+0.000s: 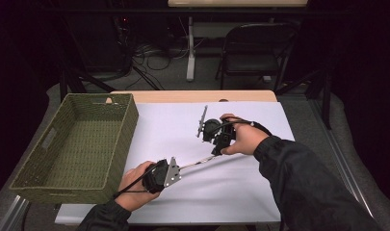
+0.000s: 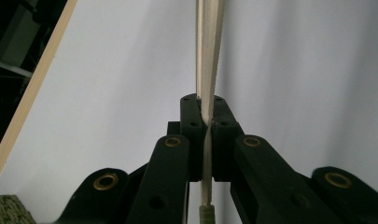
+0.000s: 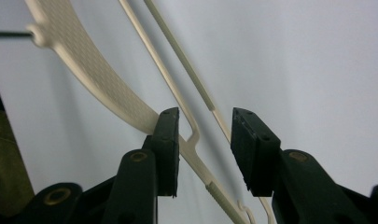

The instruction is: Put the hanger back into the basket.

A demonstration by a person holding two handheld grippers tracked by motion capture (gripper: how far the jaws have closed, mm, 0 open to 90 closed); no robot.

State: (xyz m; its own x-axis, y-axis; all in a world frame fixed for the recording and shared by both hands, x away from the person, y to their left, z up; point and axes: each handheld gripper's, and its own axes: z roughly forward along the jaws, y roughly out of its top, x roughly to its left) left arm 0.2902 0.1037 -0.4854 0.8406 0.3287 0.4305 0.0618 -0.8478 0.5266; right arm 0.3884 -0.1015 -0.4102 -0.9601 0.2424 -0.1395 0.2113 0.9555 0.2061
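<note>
The thing in hand is a cream plastic clothes hanger (image 3: 107,88), and it looks light, thin and somewhat springy — stiff enough to keep its shape when held by one end, yet likely to flex or twist if squeezed hard or levered from a far tip. Its surface appears finely textured along the broad curved shoulder, which should give the pads some bite; the slim lower bars look smoother and more prone to slipping or rotating in a grip. The broad shoulder near its junction with the thin bar seems the soundest place to take hold. In the high view the hanger (image 1: 198,162) lies just above the white table cover (image 1: 240,192), running from about 7 o'clock of the table's centre toward 2 o'clock, between the two hands. The left gripper (image 2: 206,122) has its jaws pressed tight on a narrow edge of the hanger (image 2: 208,56), with no gap left beside the strip. The right gripper (image 3: 203,149) stands clearly open, its jaws either side of the thin bars without pinching them; the left-hand pad looks to touch the shoulder's end, though I cannot be sure. A woven green basket (image 1: 38,166) sits well apart at 9 o'clock — empty as far as can be seen.
</note>
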